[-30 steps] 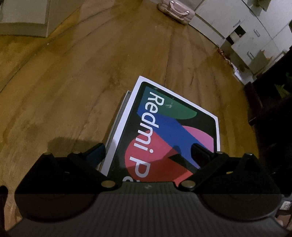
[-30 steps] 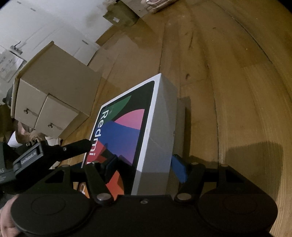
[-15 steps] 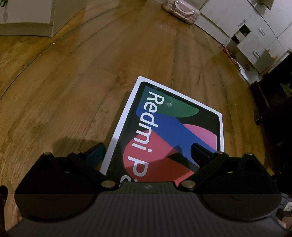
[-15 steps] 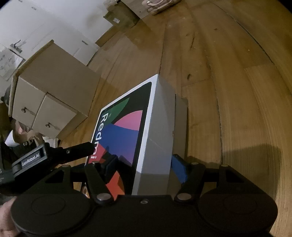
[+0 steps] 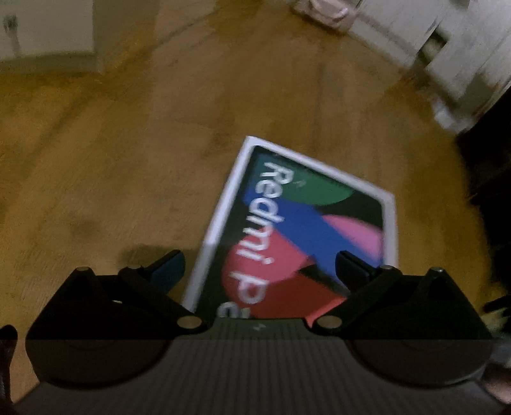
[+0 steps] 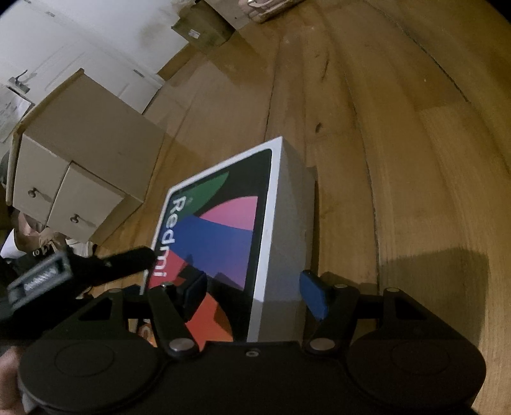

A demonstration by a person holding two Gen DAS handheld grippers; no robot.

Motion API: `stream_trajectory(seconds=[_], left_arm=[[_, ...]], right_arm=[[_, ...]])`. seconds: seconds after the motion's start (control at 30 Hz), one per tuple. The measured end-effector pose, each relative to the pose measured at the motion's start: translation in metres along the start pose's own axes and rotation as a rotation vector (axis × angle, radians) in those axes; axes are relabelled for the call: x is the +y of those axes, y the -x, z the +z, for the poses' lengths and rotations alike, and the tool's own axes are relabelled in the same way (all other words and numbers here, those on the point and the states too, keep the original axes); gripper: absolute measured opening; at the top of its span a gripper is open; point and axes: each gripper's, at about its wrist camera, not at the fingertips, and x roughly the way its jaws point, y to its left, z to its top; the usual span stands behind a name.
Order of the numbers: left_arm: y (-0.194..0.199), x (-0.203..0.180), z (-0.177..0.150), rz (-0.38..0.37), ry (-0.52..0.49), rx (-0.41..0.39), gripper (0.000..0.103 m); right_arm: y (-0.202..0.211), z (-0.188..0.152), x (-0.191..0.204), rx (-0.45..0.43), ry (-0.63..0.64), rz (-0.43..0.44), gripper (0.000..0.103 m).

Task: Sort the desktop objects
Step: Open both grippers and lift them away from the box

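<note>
A white Redmi Pad box with a colourful black-edged lid lies on the wooden floor. In the left wrist view my left gripper is open, its fingers wide apart above the box's near end. In the right wrist view the same box sits between the fingers of my right gripper; the fingers straddle its near corner, the left finger over the lid and the blue-padded right finger beside the grey side wall. Whether they press on it is unclear. My left gripper shows at the left.
A beige cardboard drawer unit stands to the left of the box. White cabinets and a pink bag are at the far end. Cardboard boxes lie by the wall. Wooden floor stretches to the right.
The left wrist view has blurred and shifted; the thin second edge beside the box's left side no longer shows there. The right gripper stays around the box's corner.
</note>
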Motion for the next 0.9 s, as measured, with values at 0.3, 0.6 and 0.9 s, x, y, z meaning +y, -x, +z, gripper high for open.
stream_trajectory(seconds=[0.3, 0.6, 0.9], left_arm=[[0.028, -0.038, -0.011, 0.084, -0.088, -0.014, 0.103], [0.084, -0.057, -0.015, 0.127, -0.173, -0.053, 0.103], [0.125, -0.064, -0.034, 0.123, -0.249, -0.073, 0.103]], right_arm=[[0.002, -0.003, 0.023, 0.057, 0.095, -0.144, 0.071], [0.049, 0.003, 0.060, 0.067, 0.181, -0.206, 0.070], [0.092, -0.010, 0.081, 0.076, 0.285, -0.305, 0.071]])
